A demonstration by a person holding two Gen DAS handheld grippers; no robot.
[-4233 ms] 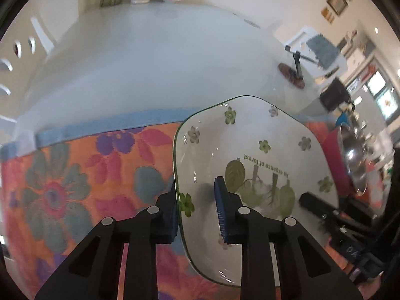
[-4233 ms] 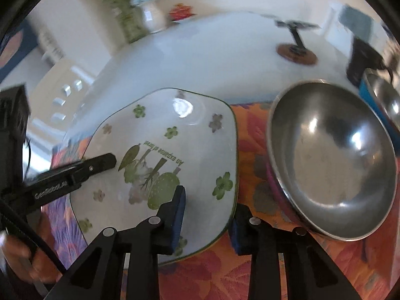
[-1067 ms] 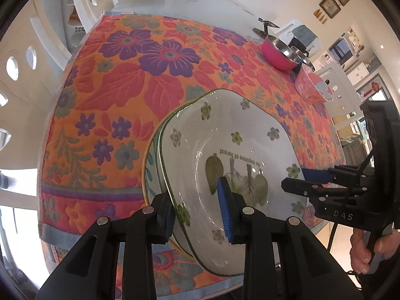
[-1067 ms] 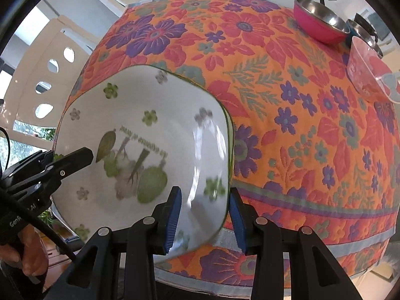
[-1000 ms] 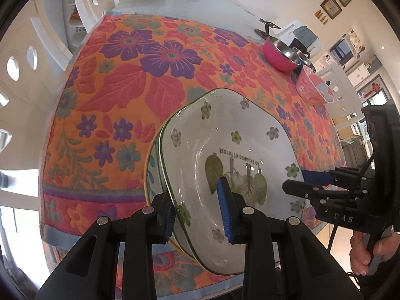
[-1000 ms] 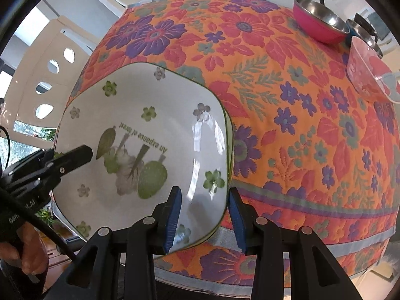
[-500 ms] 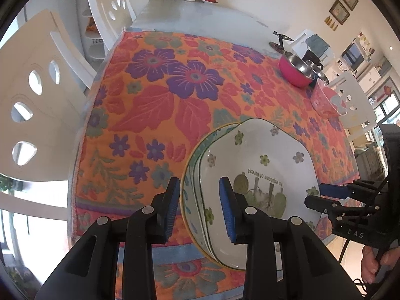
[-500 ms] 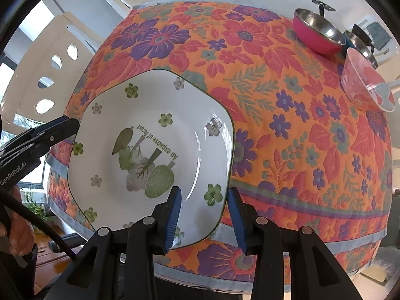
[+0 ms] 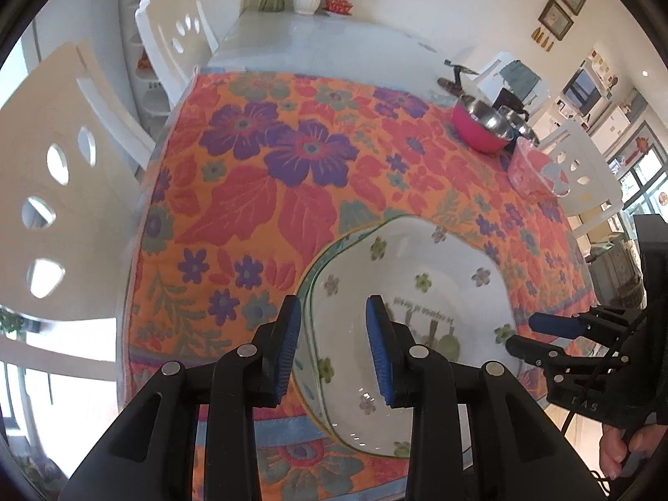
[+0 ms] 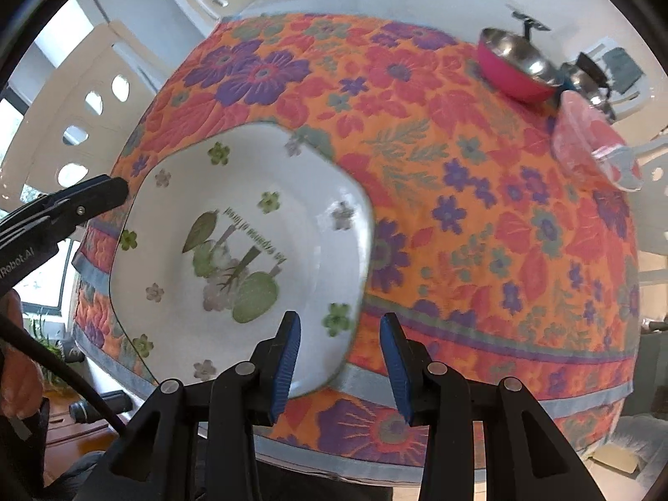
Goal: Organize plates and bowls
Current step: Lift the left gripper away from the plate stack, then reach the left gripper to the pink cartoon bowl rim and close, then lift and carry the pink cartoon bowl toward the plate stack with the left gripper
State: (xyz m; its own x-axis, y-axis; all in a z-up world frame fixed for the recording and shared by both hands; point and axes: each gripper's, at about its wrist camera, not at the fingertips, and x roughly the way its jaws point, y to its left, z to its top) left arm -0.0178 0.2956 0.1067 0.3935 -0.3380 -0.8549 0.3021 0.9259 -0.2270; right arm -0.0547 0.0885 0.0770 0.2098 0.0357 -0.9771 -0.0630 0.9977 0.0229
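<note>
1. Resting near the front edge of the floral-clothed worktop (image 9: 267, 192), the white flower-print plate (image 10: 250, 225) sits nested on a second plate whose rim (image 9: 311, 275) peeks out at its left.
2. Left tongs (image 9: 332, 346) and right tongs (image 10: 340, 365) both gape, clear of the plate.
3. Judging by this, stacking plates looks done; the pink steel bowl (image 9: 484, 127) and the clear pink bowl (image 9: 534, 171) wait at the far side.
4. Compared with a second ago, both tongs have let go and pulled back.

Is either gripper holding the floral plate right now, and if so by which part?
Nothing is held. The left gripper and right gripper both have open jaws, apart from the floral plate, which rests on another plate on the tablecloth.
</note>
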